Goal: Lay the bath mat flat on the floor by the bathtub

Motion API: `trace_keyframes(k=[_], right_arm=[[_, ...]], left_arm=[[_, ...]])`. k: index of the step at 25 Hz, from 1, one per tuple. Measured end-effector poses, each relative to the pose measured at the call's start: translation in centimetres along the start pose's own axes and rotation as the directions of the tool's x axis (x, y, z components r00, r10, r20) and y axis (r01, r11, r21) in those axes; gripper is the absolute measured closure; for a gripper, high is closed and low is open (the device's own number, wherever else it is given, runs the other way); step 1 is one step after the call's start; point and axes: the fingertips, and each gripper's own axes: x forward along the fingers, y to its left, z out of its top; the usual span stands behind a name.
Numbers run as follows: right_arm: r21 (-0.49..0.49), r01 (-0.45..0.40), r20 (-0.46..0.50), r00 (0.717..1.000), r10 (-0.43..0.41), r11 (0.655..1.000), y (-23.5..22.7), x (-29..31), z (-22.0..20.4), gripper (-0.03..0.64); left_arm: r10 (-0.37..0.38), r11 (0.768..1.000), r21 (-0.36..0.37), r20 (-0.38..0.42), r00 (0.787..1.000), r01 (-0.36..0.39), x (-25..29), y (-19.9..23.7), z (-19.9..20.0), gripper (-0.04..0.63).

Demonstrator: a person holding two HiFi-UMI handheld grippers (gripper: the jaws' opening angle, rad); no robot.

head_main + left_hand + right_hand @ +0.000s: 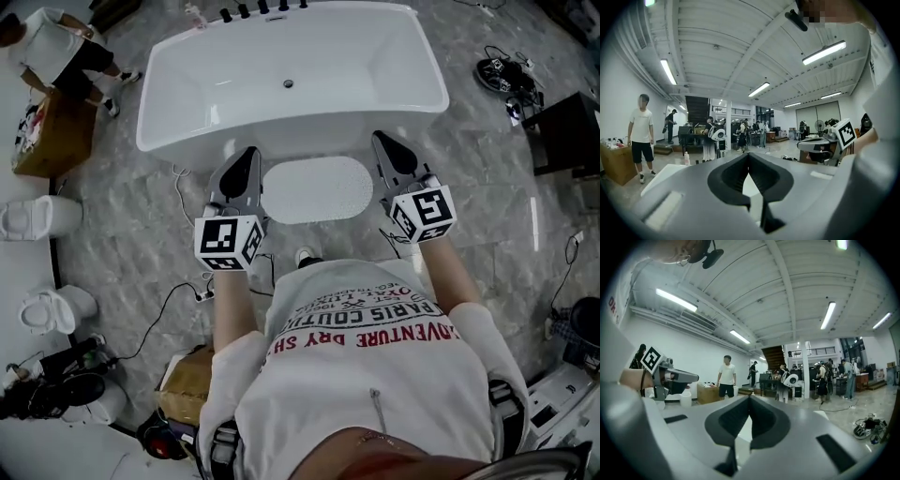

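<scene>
The white oval bath mat [317,188] lies flat on the marble floor, right in front of the white bathtub [281,131]. My left gripper [248,156] hovers over the mat's left end with its jaws shut and nothing in them. My right gripper [382,142] hovers over the mat's right end, also shut and empty. Both point forward over the tub. The left gripper view looks past the closed tips [748,157] into the room, with the right gripper [825,140] at its side. The right gripper view does the same past its tips [750,399], and neither view shows the mat.
A person [56,47] stands by a cardboard box [52,136] at the far left. Two toilets [42,217] [56,309] stand along the left wall. A cable and power strip [202,295] lie near my feet. Shoes [506,75] and a black case [567,131] are on the right.
</scene>
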Motion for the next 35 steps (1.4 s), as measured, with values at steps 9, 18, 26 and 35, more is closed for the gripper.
trace_keyframes(k=[9, 18, 26, 35], right_arm=[[-0.013, -0.002, -0.006, 1.000, 0.002, 1.000, 0.5, -2.3, 0.2, 0.609], [-0.058, -0.035, -0.004, 0.999, 0.035, 0.998, 2.3, -2.5, 0.5, 0.609], [-0.021, 0.002, -0.016, 1.000, -0.002, 1.000, 1.7, -2.8, -0.3, 0.609], [-0.015, -0.009, -0.022, 1.000, 0.008, 1.000, 2.3, -2.3, -0.5, 0.609]], left_arm=[[0.019, 1.000, -0.013, 0.028, 0.999, -0.019, -2.5, -0.9, 1.1, 0.583], [0.030, 0.999, -0.020, 0.021, 0.999, -0.030, -3.5, -1.3, 1.0, 0.583], [0.033, 0.999, -0.031, 0.001, 0.999, -0.033, -3.6, -1.7, 0.1, 0.583], [0.010, 0.999, -0.039, -0.008, 1.000, -0.010, -3.2, -1.9, -0.4, 0.583]])
